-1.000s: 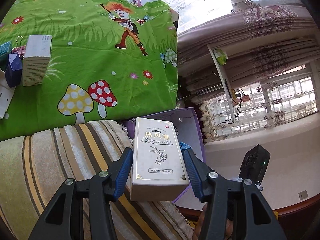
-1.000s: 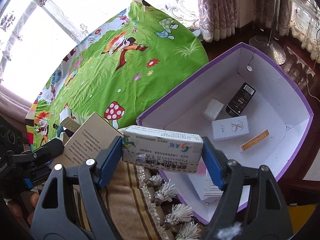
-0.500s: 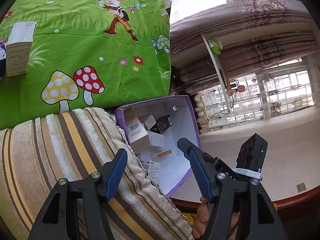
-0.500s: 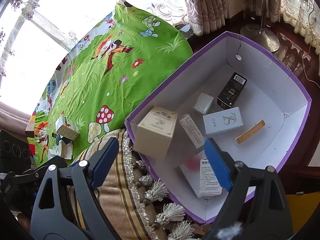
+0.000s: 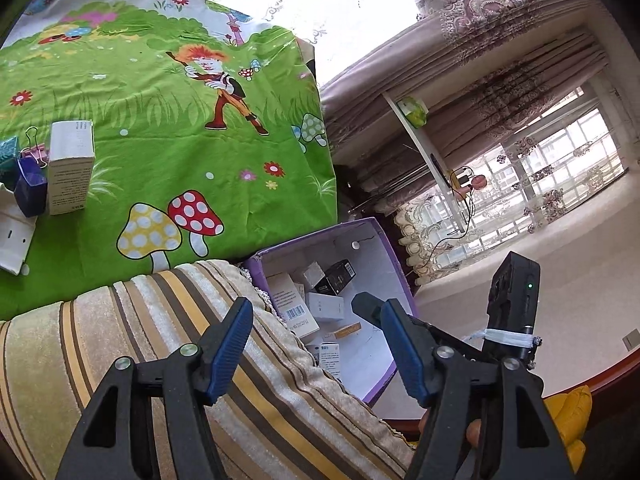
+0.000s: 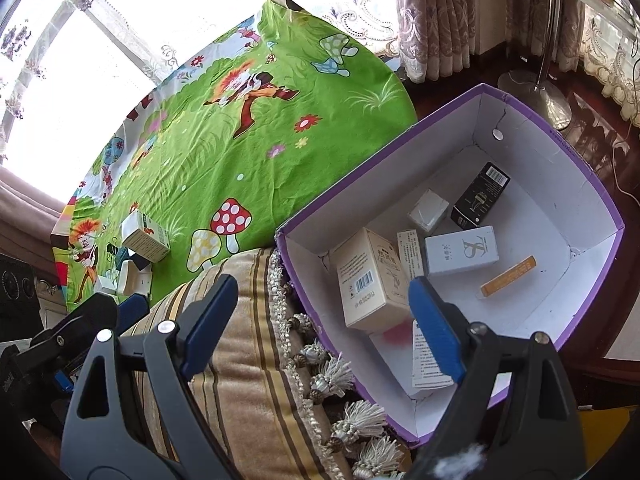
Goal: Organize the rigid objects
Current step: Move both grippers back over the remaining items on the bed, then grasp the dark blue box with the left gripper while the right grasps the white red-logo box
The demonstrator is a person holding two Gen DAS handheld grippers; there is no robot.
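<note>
Progress of the sorting, seen from both wrist cameras. The purple box (image 6: 576, 168), standing open just beside the striped cushion (image 6: 248, 344), already holds most of the cartons: a large cream carton (image 6: 370, 278) leaning against the near wall, a pale blue-grey carton (image 6: 462, 250), a black carton (image 6: 480, 194), a small white carton (image 6: 428, 210), a slim orange packet (image 6: 508, 276) and a flat leaflet-like pack (image 6: 430, 364) on the floor of the box. The left gripper (image 5: 316, 350) stands wide with nothing between its blue pads, its jaws having just been opening; the right gripper (image 6: 320, 330) is likewise spread and empty, poised above the box's near edge. Remaining work appears to lie on the green cartoon sheet (image 5: 168, 128), well apart from the box: an upright white carton (image 5: 70, 166), a small dark blue box (image 5: 30, 192), a binder clip (image 5: 34, 148) and a flat white piece (image 5: 14, 240) at the frame's edge. Judged from this, the task is well past halfway, with that last cluster still to be fetched.
</note>
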